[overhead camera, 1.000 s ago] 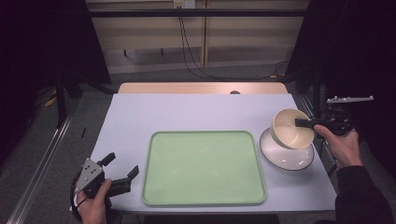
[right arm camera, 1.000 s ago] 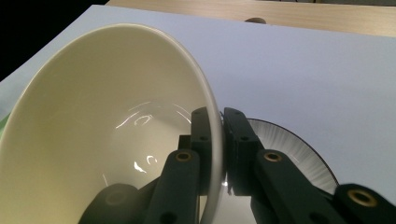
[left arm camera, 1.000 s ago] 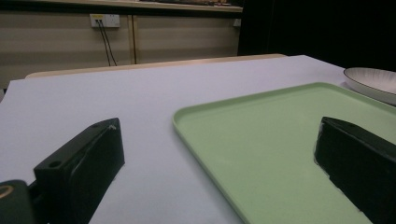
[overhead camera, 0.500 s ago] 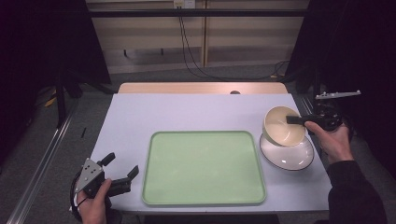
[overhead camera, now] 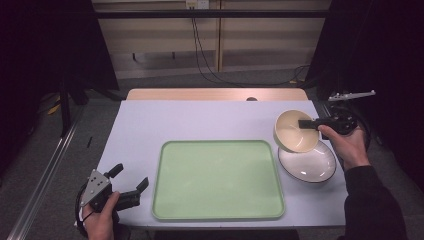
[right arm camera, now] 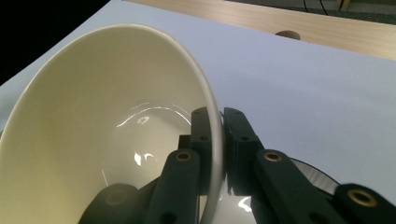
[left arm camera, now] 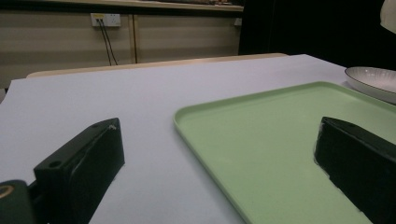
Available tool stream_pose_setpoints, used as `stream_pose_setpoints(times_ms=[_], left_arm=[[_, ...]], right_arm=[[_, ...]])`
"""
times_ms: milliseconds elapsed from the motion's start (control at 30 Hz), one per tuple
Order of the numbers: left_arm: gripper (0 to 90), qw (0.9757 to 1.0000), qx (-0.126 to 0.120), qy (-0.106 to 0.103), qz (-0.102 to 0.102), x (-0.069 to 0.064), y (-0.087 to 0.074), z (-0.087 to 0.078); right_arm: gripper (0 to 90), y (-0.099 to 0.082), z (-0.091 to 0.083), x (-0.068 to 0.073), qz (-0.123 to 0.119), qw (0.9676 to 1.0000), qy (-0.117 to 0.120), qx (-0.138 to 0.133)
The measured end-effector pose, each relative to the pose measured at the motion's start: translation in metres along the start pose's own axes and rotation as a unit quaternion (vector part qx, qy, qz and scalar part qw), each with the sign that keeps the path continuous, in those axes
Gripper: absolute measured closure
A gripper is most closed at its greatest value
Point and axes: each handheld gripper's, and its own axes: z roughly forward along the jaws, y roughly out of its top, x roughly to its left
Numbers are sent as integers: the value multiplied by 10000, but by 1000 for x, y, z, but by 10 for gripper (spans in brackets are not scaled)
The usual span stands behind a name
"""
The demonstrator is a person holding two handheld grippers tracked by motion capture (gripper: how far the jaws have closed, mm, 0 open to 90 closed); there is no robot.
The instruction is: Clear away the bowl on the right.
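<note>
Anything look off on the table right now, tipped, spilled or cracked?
Only the cream bowl: the right gripper pinches its rim and holds it tilted above the white plate, its opening facing the camera. It looks empty; nothing spilled. The green tray sits square and bare. No damage visible.

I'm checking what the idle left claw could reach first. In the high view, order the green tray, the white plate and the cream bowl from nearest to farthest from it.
From the left claw, at the table's near left corner:
1. Green tray, just to its right, mid-table.
2. White plate, beyond the tray's right edge.
3. Cream bowl, held tilted above the plate's far side by the right claw.
</note>
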Motion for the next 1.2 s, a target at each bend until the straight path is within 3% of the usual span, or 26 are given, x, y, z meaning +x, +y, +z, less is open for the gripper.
stream_pose_setpoints(times_ms=[400,900,1200], left_arm=[[16,10000,2,4,-16,0,0,0],[16,10000,7,24,-5,0,0,0],[16,10000,11,12,-14,0,0,-1]], right_arm=[[837,11,18,9,-68,9999,130,2],[837,19,39,12,-22,9999,127,35],[836,19,57,13,-4,9997,157,203]])
